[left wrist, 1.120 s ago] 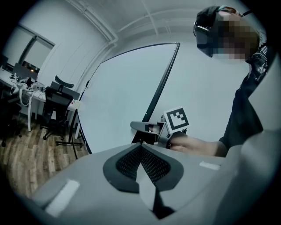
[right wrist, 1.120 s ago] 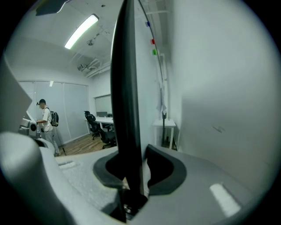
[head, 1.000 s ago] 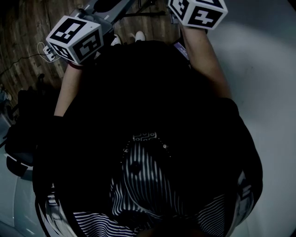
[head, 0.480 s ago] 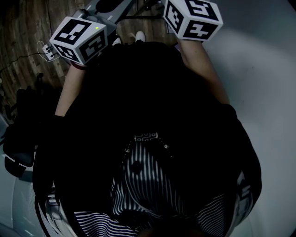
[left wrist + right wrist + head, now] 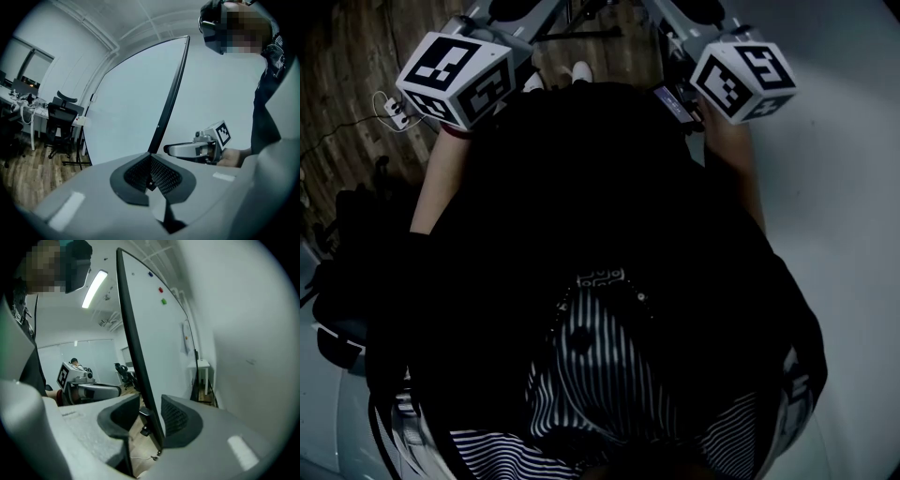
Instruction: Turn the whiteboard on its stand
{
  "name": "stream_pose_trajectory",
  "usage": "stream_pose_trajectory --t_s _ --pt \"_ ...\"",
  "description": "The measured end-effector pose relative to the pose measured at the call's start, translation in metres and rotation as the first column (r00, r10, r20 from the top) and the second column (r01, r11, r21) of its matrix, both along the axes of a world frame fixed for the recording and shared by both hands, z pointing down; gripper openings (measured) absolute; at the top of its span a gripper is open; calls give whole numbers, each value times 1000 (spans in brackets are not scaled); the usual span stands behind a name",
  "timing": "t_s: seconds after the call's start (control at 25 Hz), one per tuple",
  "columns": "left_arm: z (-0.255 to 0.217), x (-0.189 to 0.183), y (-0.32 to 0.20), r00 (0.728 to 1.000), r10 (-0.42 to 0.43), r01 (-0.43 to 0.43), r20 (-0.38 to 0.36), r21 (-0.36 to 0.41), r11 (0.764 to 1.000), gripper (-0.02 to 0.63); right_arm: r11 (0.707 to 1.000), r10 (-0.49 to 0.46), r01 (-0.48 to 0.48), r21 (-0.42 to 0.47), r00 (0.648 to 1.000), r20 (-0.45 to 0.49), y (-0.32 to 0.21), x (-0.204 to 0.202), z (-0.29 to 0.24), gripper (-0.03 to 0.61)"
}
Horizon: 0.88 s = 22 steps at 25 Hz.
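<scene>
The whiteboard (image 5: 131, 103) stands edge-on, its dark frame (image 5: 171, 93) running down into my left gripper (image 5: 151, 168), whose pads close on that edge. In the right gripper view the board (image 5: 159, 343) carries small red, green and blue magnets. Its dark frame (image 5: 136, 357) passes between the jaws of my right gripper (image 5: 150, 416). Those jaws have just been opening; the left pad (image 5: 124, 413) stands off the frame, with floor showing in the gap. Both marker cubes (image 5: 455, 80) (image 5: 742, 80) show in the head view, one at each side of the person's dark torso.
Office chairs (image 5: 61, 112) and desks stand on the wooden floor at the left. A power strip (image 5: 394, 108) with a cable lies on the floor. A small white table (image 5: 202, 366) stands by the wall, and a seated person (image 5: 75, 363) is far back.
In the head view the right gripper's cube has moved right and towards the person. The left cube has stayed almost where it was.
</scene>
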<state>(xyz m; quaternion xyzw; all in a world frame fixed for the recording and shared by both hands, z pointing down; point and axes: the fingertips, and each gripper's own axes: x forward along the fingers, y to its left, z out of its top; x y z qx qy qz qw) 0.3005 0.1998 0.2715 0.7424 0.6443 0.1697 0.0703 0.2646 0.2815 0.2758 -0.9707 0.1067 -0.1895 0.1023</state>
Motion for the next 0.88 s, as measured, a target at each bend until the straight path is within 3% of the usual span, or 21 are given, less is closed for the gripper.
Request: stream_pose_trajectory --t_s 0.12,0.16,0.2,0.36,0.68,0.88 --pt "-6 -2 1 1000 14 -14 0 -3 1000 2 1000 3 -2 26 1000 -30 1 -19 -10 105" --pt "-5 -3 3 1000 20 -20 1 -2 1000 2 1000 4 -3 31 999 -47 3 -23 -12 30" --pt "-2 -3 7 1000 25 -25 2 0 1000 2 1000 8 -6 27 998 -69 6 -26 -13 2" --pt "7 -5 15 999 42 -42 6 6 999 2 1000 -22 19 -24 993 -115 2 -33 -14 0" --pt "2 -30 5 997 74 -74 14 -28 997 2 999 -13 18 43 992 -127 -14 -55 -22 0" --pt "21 -43 15 999 31 -30 35 -27 999 2 991 -76 88 96 989 -123 -14 -62 -6 0"
